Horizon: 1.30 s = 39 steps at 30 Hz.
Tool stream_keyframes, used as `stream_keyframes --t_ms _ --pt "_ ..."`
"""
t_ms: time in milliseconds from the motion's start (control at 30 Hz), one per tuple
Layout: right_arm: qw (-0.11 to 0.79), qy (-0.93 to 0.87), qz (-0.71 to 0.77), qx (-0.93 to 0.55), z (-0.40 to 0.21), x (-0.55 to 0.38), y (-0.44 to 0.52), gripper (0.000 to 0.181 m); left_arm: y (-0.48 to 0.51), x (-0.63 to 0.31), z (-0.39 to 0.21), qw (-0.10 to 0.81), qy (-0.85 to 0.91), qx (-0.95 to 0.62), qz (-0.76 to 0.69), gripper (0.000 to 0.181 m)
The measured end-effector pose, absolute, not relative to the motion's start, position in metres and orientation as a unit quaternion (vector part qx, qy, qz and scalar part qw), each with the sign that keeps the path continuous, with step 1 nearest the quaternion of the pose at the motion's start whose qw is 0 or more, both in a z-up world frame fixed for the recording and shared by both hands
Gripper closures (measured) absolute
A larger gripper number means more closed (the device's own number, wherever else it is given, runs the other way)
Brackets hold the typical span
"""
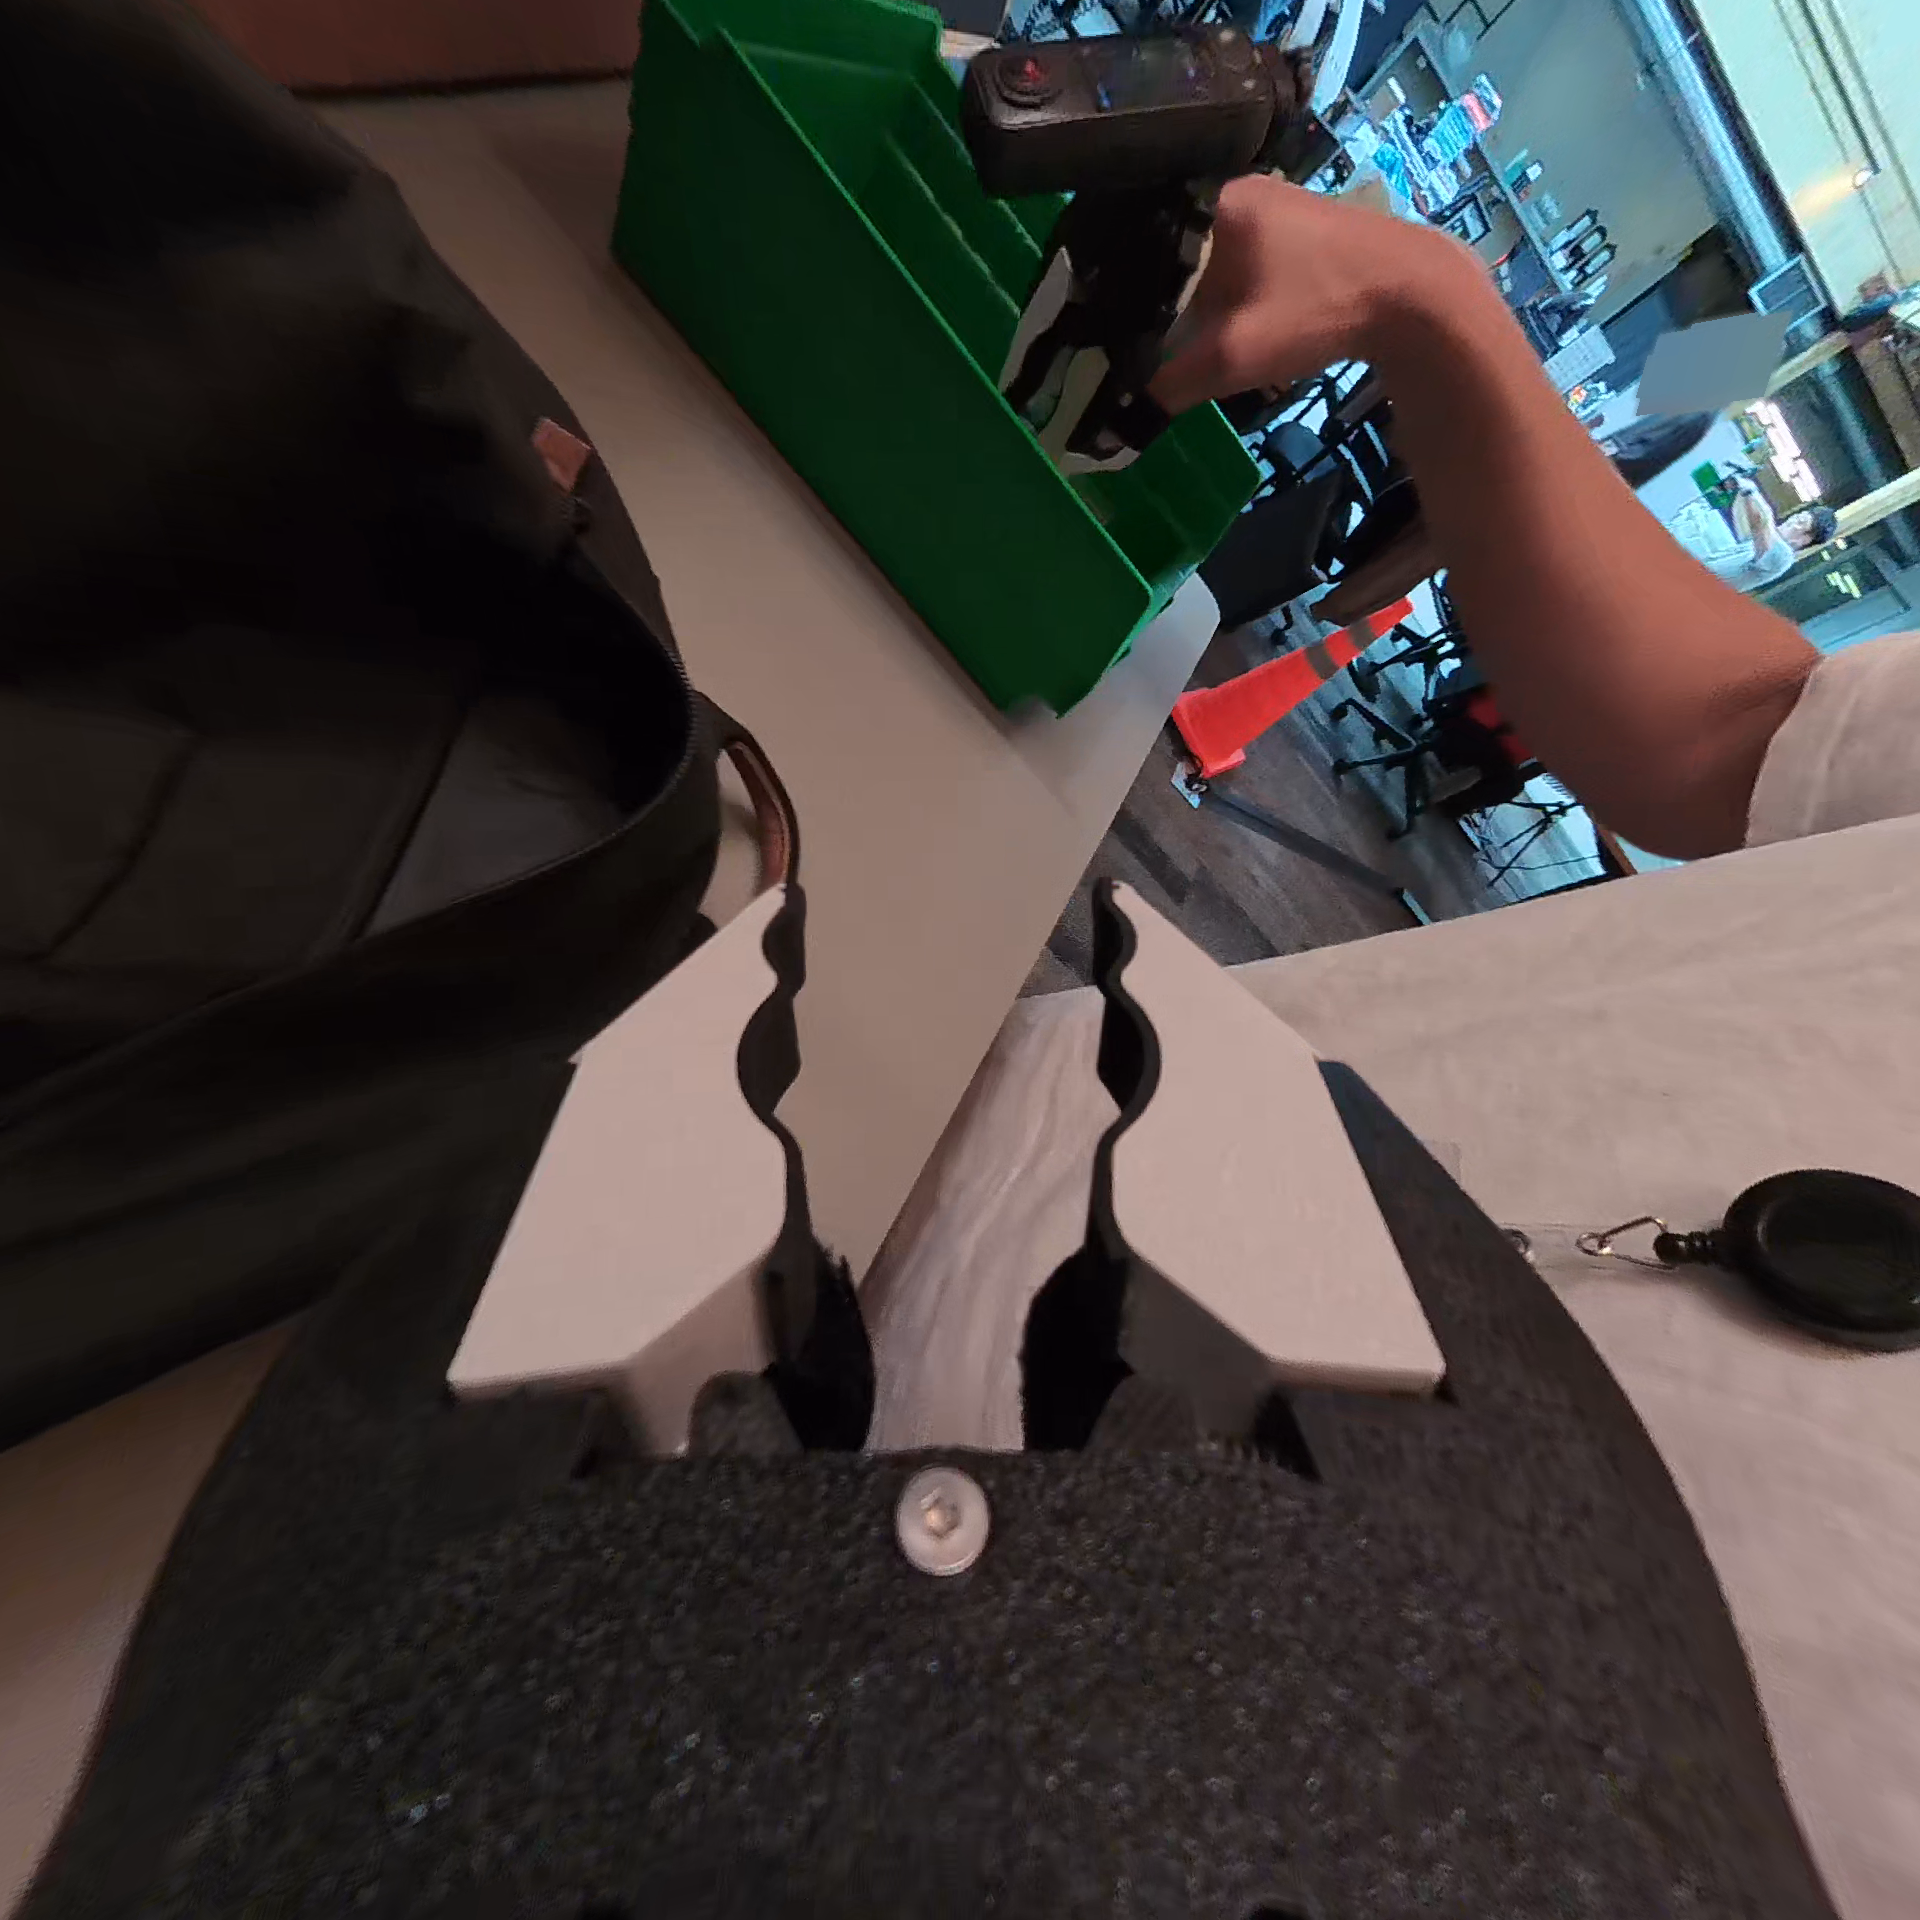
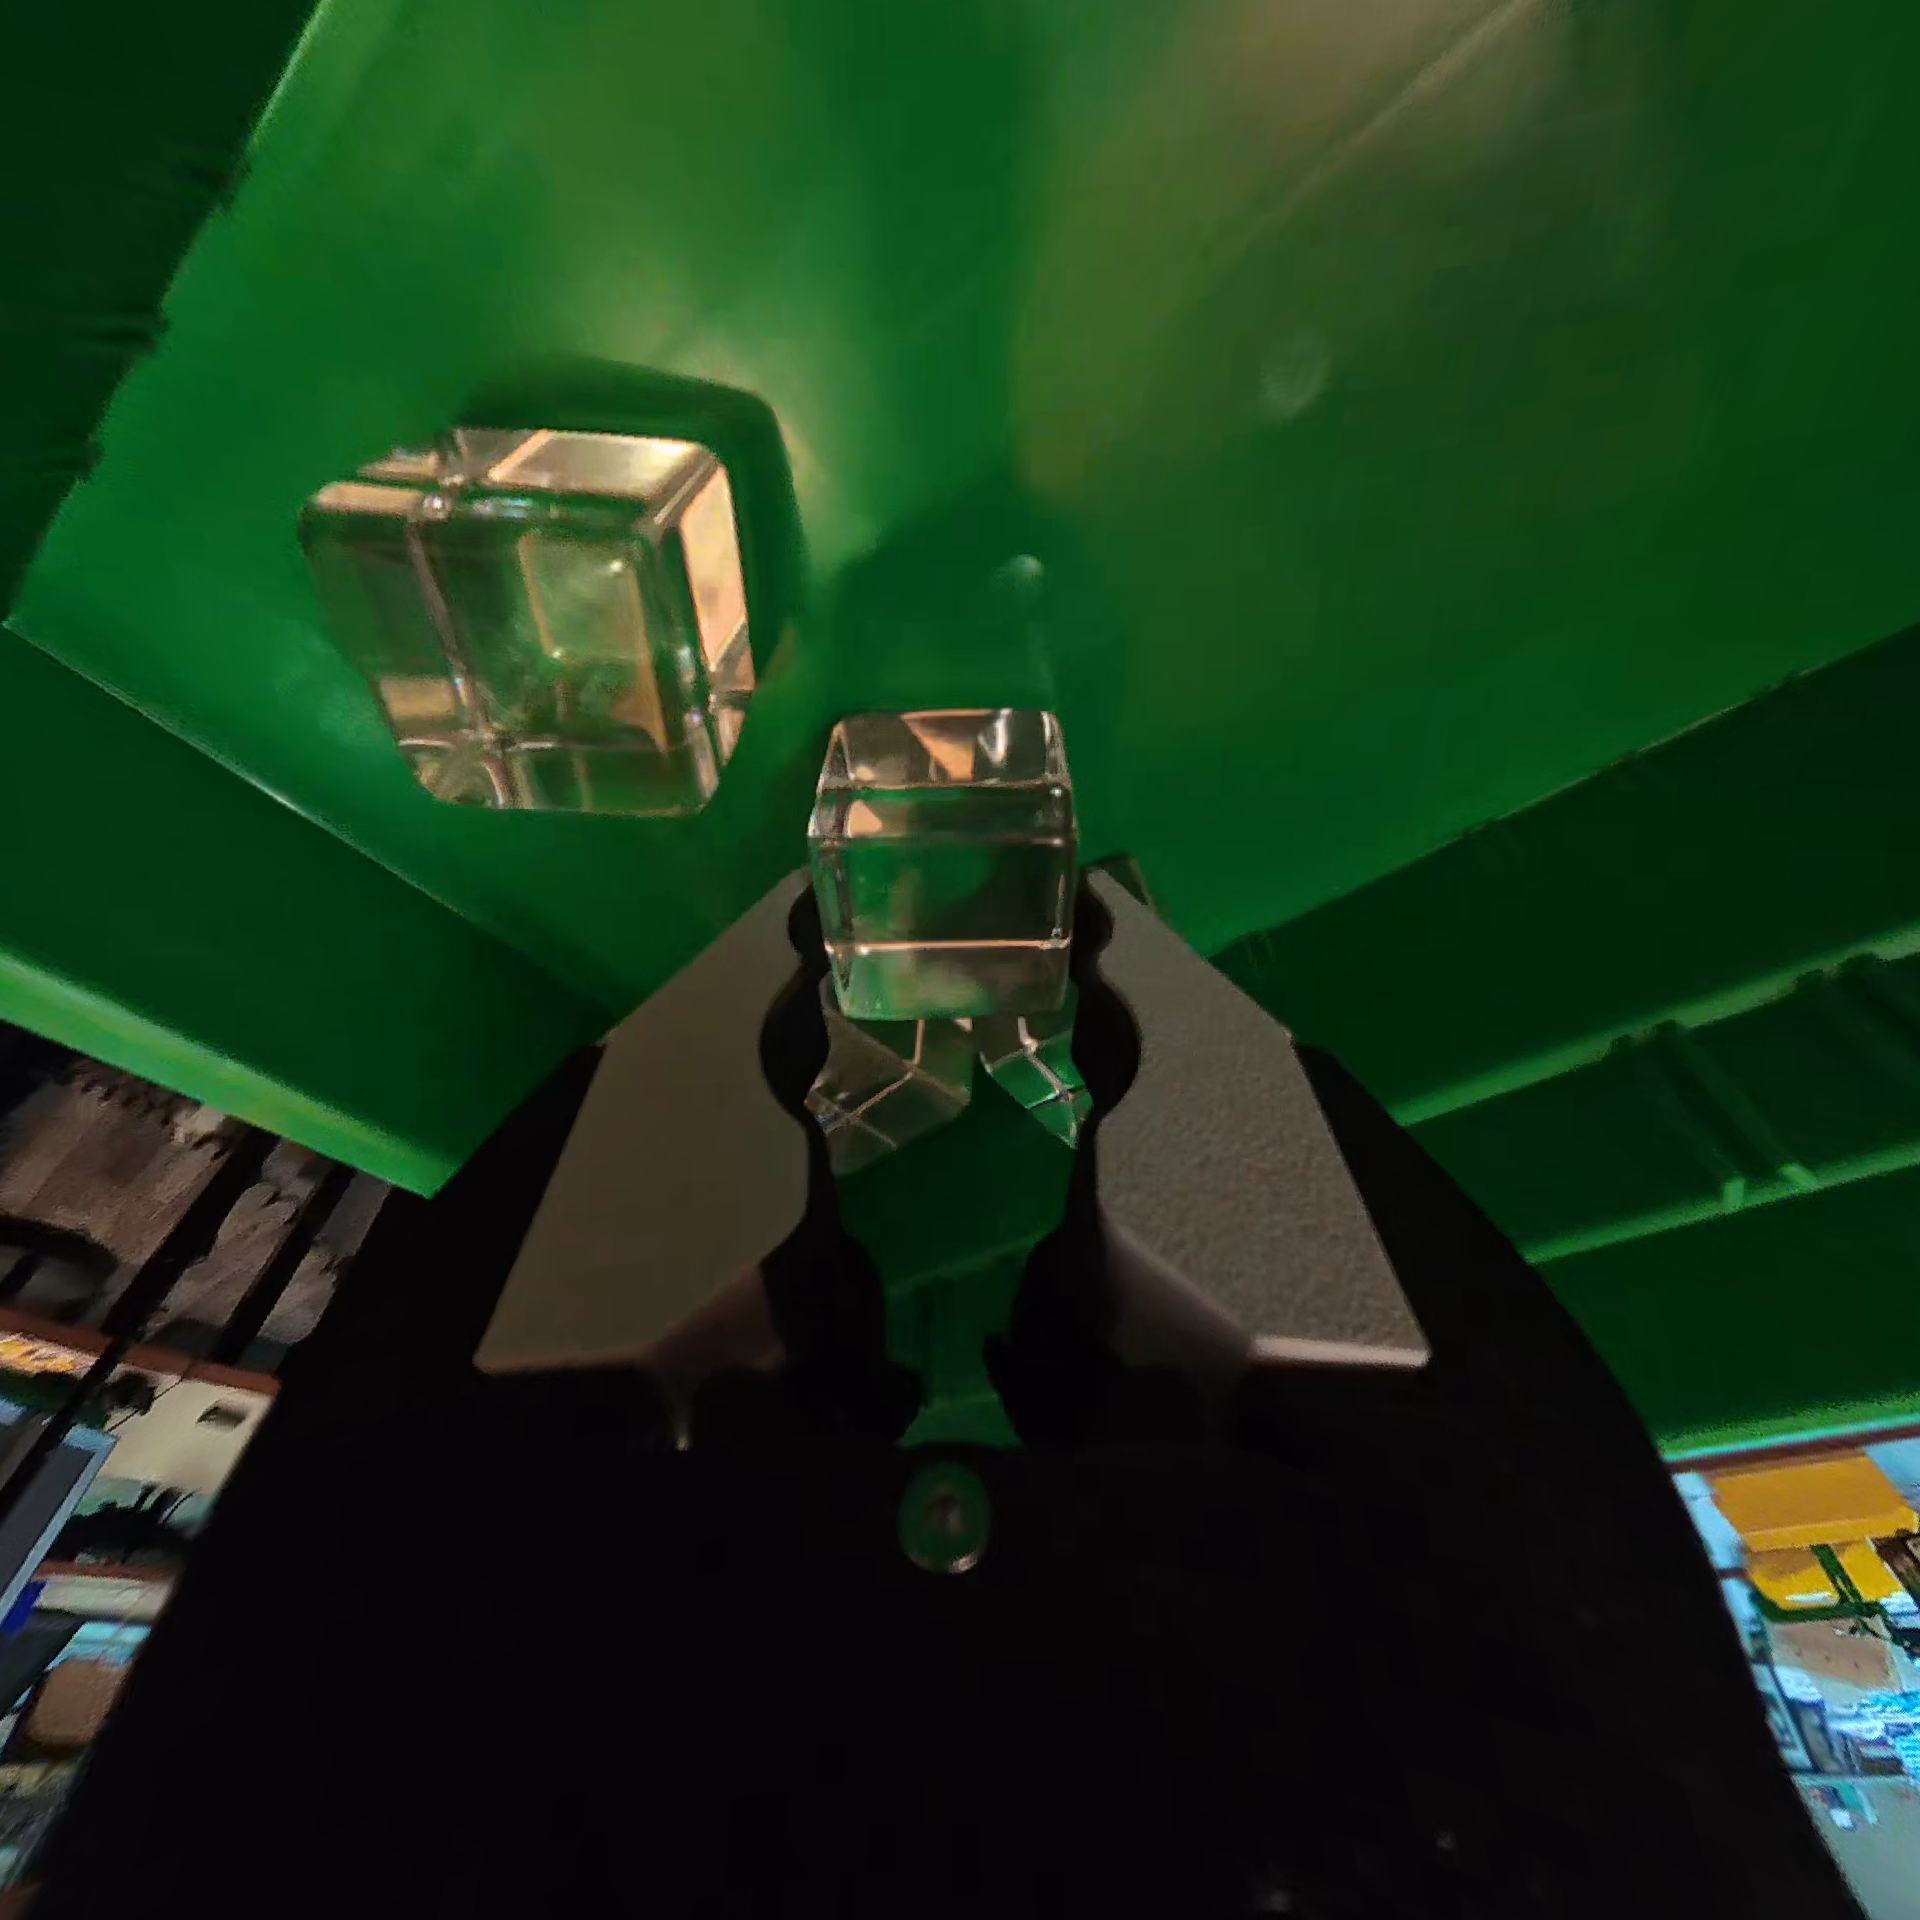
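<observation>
My right gripper (image 2: 940, 920) is inside a green plastic bin (image 2: 1351, 416) and is shut on a small clear cube (image 2: 940, 831) held between its fingertips. A second, larger-looking clear cube (image 2: 530, 623) lies on the bin floor to the upper left, apart from the gripper. In the left wrist view the bin (image 1: 852, 395) stands on a white table (image 1: 935, 748), with a hand holding the right gripper (image 1: 1081, 436) down into it. My left gripper (image 1: 948, 904) is open and empty, above the table's edge beside a black backpack (image 1: 312, 623).
A black badge reel (image 1: 1808, 1257) lies on white fabric (image 1: 1558, 1060) at the right. An orange traffic cone (image 1: 1288, 686) and office chairs (image 1: 1455, 727) stand on the floor beyond the table edge. The bin has inner dividers (image 1: 883, 208).
</observation>
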State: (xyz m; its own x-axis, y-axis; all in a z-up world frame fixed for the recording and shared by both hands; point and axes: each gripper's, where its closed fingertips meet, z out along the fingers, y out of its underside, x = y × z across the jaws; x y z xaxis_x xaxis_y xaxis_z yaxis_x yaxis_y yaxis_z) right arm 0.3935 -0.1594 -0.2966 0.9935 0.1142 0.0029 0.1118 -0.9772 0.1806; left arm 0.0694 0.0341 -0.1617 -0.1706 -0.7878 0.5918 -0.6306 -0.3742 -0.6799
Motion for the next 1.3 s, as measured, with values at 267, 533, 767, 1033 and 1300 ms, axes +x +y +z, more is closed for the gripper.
stream_keyframes --t_ms 267,533,767,1033,1300 --pt "-0.16 0.067 -0.006 0.985 -0.24 0.345 -0.102 0.105 0.034 0.069 -0.156 0.069 0.557 -0.639 -0.526 0.125" --pt "-0.079 0.099 0.046 0.991 -0.288 0.332 -0.12 0.14 0.054 0.048 -0.156 0.076 0.566 -0.645 -0.508 0.125" --pt "-0.03 0.074 0.046 0.996 -0.287 0.319 -0.162 0.137 0.12 -0.013 -0.147 0.163 0.528 -0.689 -0.469 0.125" --pt "-0.363 -0.096 0.068 0.924 -0.155 0.273 -0.068 0.116 0.248 -0.168 -0.12 0.292 0.451 -0.759 -0.368 0.124" --pt "-0.568 -0.039 -0.032 0.821 -0.135 0.084 0.081 0.108 0.376 -0.298 -0.198 0.198 0.303 -0.914 -0.182 0.124"
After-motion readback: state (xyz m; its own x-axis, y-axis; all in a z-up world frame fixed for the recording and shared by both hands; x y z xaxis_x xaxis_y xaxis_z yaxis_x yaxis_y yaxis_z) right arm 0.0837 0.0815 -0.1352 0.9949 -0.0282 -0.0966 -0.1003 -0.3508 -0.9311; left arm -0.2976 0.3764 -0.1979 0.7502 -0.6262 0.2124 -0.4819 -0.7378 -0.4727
